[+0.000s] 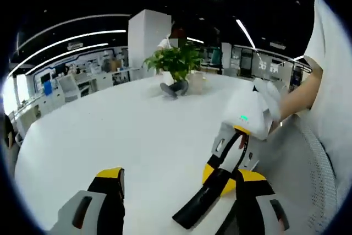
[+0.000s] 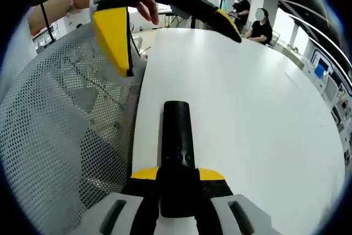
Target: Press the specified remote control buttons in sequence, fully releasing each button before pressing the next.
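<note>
Two grippers over the white table [image 2: 264, 97]; right gripper [image 2: 177, 177] clenched on the black remote's [image 2: 177, 136] near end, long axis running forward past its fingertips; left gripper [image 1: 181, 188] spread wide, holding nothing, remote just beside its right fingertip [image 1: 248, 175], so nearest to press.

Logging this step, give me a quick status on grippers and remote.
Right gripper shut on the remote, held over the white table. Left gripper open, above the table. Potted plant far off, nothing in the way.
</note>
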